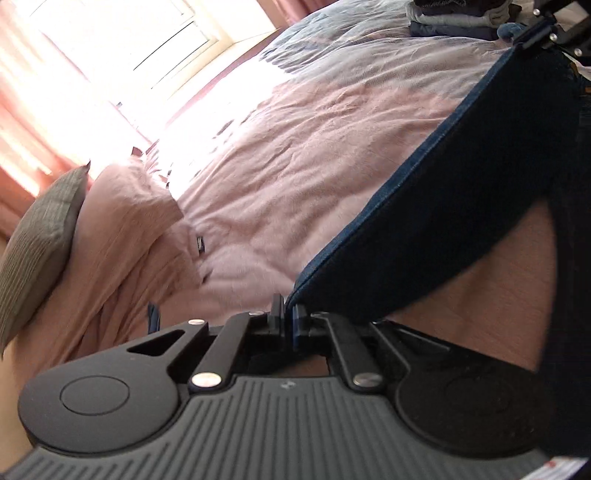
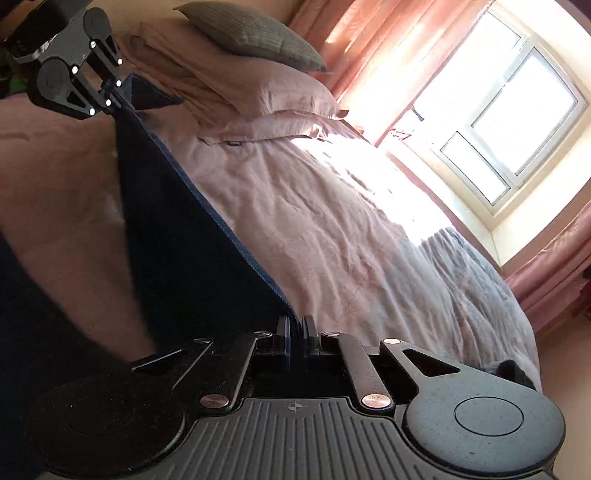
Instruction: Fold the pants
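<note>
Dark blue jeans [image 1: 461, 203] hang stretched between both grippers above a bed with a pink cover [image 1: 295, 147]. My left gripper [image 1: 288, 314] is shut on one end of the denim edge. The right gripper [image 1: 524, 40] shows at the top right of the left wrist view, clamped on the other end. In the right wrist view the jeans [image 2: 177, 221] run taut from my right gripper [image 2: 295, 325], which pinches the fabric, up to the left gripper [image 2: 122, 99] at the top left. The rest of the jeans falls out of view below.
A grey cushion [image 2: 251, 33] lies on pink pillows [image 2: 258, 92] at the head of the bed. A stack of folded clothes [image 1: 454, 18] sits on the far part of the bed. A grey blanket [image 2: 461, 277] covers the foot. A bright window [image 2: 498, 129] with pink curtains [image 2: 373, 40] stands behind.
</note>
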Tool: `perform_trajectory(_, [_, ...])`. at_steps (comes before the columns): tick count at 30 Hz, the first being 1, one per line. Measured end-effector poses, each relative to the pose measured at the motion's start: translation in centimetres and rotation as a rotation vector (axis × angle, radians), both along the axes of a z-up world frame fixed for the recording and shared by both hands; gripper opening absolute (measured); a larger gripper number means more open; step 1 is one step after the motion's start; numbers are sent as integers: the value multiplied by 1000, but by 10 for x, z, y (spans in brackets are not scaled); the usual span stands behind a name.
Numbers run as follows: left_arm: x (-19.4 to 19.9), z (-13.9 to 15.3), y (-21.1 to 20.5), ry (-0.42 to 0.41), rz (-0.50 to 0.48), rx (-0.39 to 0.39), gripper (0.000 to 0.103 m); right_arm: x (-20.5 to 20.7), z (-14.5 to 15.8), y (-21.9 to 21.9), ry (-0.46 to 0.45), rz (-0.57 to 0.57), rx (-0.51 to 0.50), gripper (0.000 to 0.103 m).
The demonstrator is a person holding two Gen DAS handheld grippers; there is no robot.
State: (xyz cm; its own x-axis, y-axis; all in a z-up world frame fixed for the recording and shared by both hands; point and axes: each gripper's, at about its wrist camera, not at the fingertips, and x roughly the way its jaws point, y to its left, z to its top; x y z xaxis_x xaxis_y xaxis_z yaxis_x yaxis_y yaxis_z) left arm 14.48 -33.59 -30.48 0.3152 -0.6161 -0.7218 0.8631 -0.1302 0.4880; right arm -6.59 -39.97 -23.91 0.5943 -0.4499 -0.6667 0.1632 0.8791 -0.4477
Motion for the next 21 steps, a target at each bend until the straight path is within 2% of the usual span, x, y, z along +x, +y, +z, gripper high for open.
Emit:
perform_trajectory(2, [-25,5,51,60,74,27,3,-26,6,34,23,-15,64,2])
perform_trajectory(4, [-47,3,95,154,152,82,3,-50,2,65,84,-22,118,2])
perform_trajectory(6, [-66,-16,129,229,227,196,5,-69,-13,89,211,-37,229,3])
perform_trajectory(7, [-73,-24,141,251,263,225,5,-76,-22,98,273,-53,286,6])
perform_trajectory(9, [-79,-38,157,341,341,319,11,-86,-43,107,408,-128,390,6])
perform_trajectory(10, [-76,-41,163,406,394,343,14,-93,-47,108,425,-180,408,9])
perform_trajectory(11, [-72,-39,169,468,447,342,14,-101,-47,102,416,-249,445,19])
perform_trajectory(12, [-68,-35,173,520,491,328,16,-110,-45,93,377,-326,496,28])
perform_trajectory(13, [-65,-27,181,553,531,295,26,-122,-41,81,315,-424,557,45])
perform_trajectory(14, [-60,-20,185,571,566,257,36,-137,-36,66,233,-538,623,50])
perform_trajectory(16, [-53,-5,192,586,638,184,39,-170,-30,37,41,-772,764,50])
perform_trajectory(18, [-46,5,196,596,712,133,41,-210,-30,10,-191,-998,927,50])
perform_trajectory(19, [-44,9,199,601,751,111,44,-233,-35,0,-323,-1097,1008,50])
perform_trajectory(21, [-43,16,204,611,809,67,49,-265,-49,-16,-517,-1241,1122,49])
